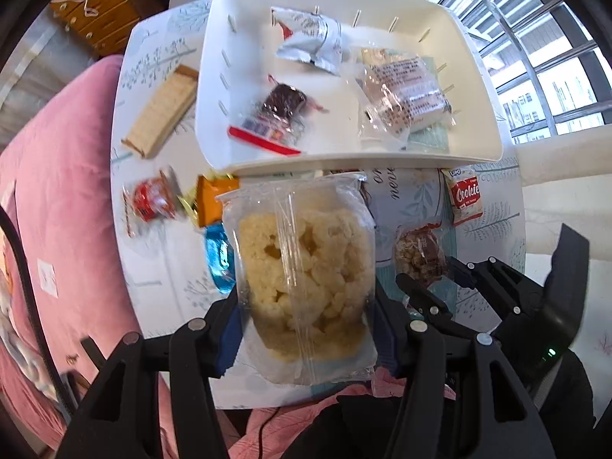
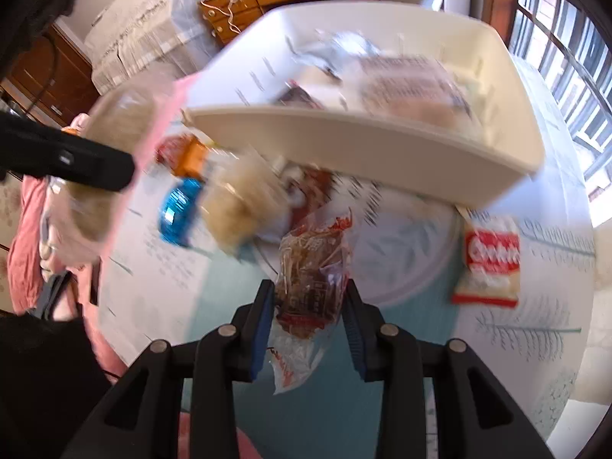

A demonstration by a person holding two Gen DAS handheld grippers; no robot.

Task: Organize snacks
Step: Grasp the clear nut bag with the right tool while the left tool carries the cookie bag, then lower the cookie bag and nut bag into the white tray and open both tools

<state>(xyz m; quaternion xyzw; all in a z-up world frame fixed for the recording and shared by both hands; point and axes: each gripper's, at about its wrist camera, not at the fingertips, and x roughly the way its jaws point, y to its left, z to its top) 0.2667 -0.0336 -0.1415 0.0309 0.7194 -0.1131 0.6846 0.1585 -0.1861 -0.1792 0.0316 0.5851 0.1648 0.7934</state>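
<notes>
My left gripper (image 1: 306, 306) is shut on a clear pack of pale puffed rice cake (image 1: 306, 267), held upright above the table just in front of the white tray (image 1: 214, 88). My right gripper (image 2: 309, 294) is shut on a clear-wrapped brown nut brittle snack (image 2: 311, 264), lifted off the table near the tray's front wall (image 2: 344, 134). In the left wrist view the right gripper (image 1: 432, 271) sits to the right with the brittle (image 1: 417, 248) in it. The tray holds a silver pack (image 1: 310, 38), a dark brownie pack (image 1: 283, 103) and a printed clear pack (image 1: 405, 95).
Loose on the round table lie a wafer bar (image 1: 162, 111), a red pack (image 1: 153, 195), an orange pack (image 1: 214, 199), a blue pack (image 1: 218, 256) and a Cookies pack (image 1: 464, 195). A pink cushion (image 1: 57, 191) borders the left; barred windows stand at the right.
</notes>
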